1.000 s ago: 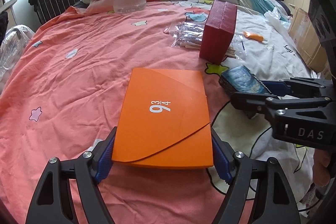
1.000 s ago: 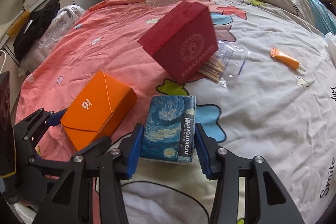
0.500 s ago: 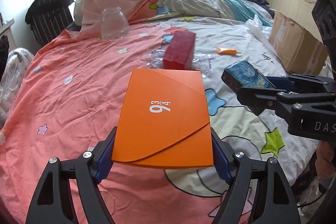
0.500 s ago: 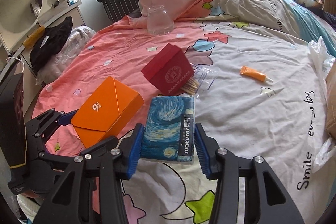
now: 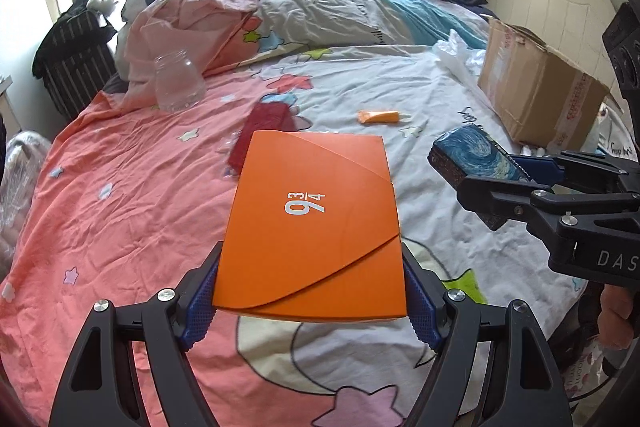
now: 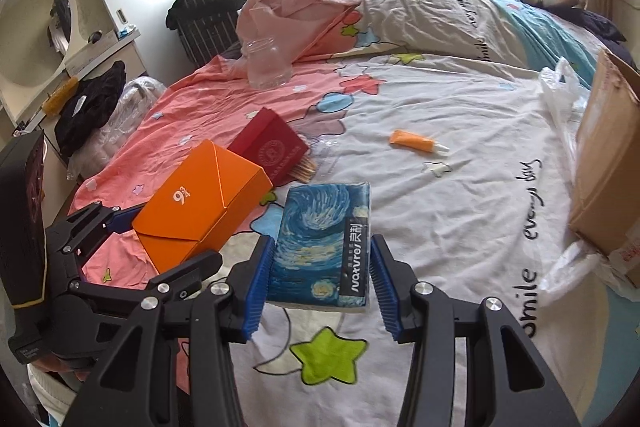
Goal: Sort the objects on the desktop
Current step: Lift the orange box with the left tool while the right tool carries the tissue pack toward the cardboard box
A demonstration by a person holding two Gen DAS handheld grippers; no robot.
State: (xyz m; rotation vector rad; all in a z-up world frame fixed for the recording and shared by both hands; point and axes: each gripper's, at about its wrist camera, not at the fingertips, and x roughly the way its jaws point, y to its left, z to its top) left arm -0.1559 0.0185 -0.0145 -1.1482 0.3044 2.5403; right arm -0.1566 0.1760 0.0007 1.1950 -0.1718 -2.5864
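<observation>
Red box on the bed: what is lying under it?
Thin wooden sticks in a clear plastic bag poke out from under the red box, seen in the right wrist view. How far they run beneath is hidden; in the left wrist view the orange box covers them.

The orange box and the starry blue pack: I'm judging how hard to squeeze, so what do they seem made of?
The orange box looks like matte cardboard, with crisp folded flap edges. The starry blue pack looks like a soft glossy plastic wrap, probably over tissues: its corners are rounded and the film catches light.
</observation>
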